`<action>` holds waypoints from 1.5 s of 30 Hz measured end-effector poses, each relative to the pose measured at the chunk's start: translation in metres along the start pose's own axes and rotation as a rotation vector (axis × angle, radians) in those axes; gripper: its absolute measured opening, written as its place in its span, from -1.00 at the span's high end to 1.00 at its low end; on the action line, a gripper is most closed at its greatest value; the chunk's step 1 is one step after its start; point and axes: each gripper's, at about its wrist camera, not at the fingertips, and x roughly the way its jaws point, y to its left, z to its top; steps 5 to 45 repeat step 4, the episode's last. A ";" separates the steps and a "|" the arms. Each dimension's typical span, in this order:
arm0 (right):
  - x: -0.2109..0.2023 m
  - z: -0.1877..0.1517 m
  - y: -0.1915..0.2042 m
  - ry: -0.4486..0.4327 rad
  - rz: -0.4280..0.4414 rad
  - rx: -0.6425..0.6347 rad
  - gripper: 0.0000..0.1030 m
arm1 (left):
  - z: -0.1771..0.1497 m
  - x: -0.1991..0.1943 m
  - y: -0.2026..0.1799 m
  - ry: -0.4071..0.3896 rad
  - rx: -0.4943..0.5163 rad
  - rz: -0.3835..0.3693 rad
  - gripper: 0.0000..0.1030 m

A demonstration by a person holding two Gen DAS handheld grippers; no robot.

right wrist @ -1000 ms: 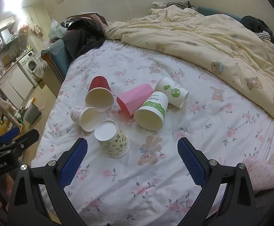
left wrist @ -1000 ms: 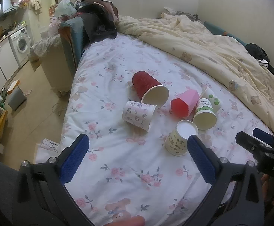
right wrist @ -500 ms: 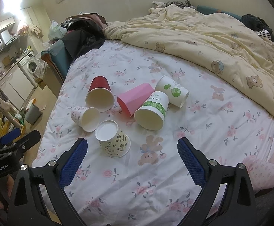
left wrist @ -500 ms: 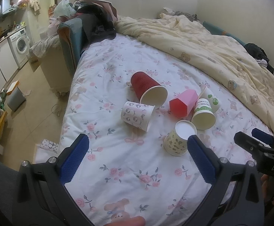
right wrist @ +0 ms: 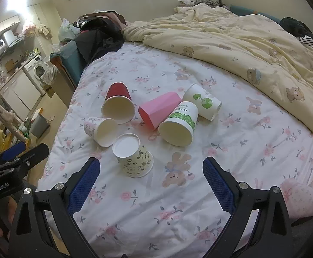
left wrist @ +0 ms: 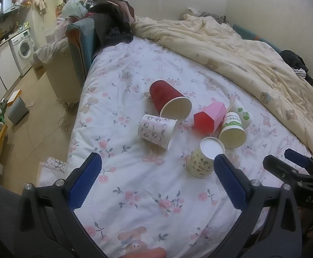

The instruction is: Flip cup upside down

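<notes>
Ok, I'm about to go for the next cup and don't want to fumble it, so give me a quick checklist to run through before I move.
1. Left gripper open and empty: ok.
2. Right gripper open and empty: ok.
3. Yellow patterned cup already upside down, base up, mouth on the sheet: ok, leave it.
4. Cups left to flip: not ok. The red cup, small white patterned cup, pink cup, green-band cup and globe-logo cup all lie on their sides.
5. Clear grasp: not ok. The fallen cups crowd together; whether they touch, cannot tell.
6. Firm footing: cannot tell; the bedsheet looks soft.
</notes>
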 end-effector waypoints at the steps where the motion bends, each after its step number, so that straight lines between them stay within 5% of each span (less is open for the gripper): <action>1: 0.000 0.000 0.001 0.000 0.002 0.000 -0.92 | 0.000 0.000 0.000 0.000 0.000 0.000 -1.00; 45: 0.000 0.000 0.001 0.003 0.018 0.005 -0.92 | 0.000 0.000 0.000 -0.004 0.003 0.004 -1.00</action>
